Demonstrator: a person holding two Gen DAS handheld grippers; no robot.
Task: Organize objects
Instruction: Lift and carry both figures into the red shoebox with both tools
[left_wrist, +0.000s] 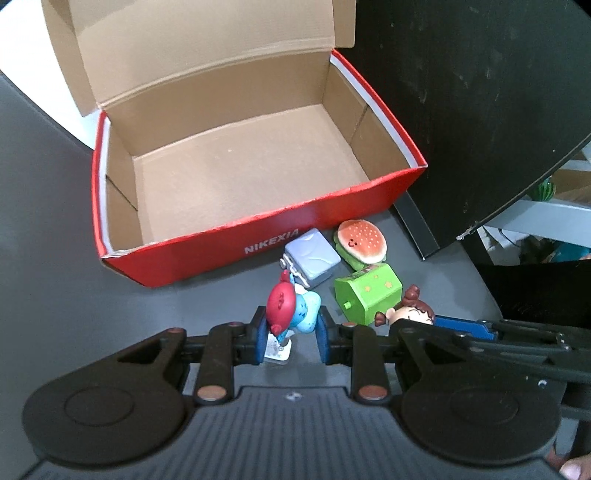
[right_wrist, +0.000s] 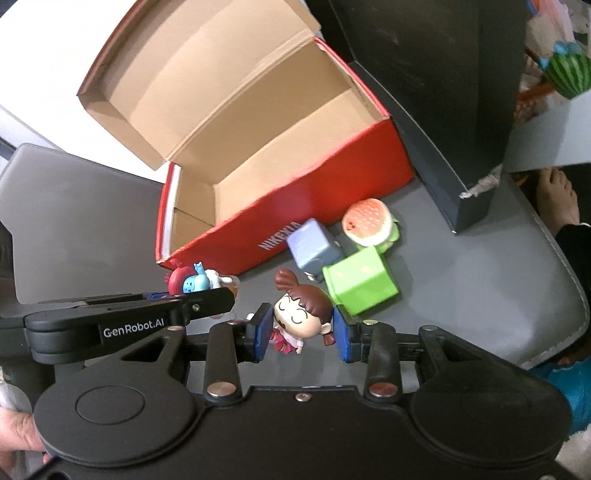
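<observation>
Nearby, grey cube (left_wrist: 313, 258), burger toy (left_wrist: 361, 240), green block (left_wrist: 367, 295), apparently touching.

Even daylight; fisheye-warped, soft edges

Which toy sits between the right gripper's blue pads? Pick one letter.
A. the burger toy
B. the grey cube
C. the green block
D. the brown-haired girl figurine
D: in the right wrist view the right gripper has its blue pads against the head of the brown-haired girl figurine, while the other three toys lie on the table beyond it.
</observation>
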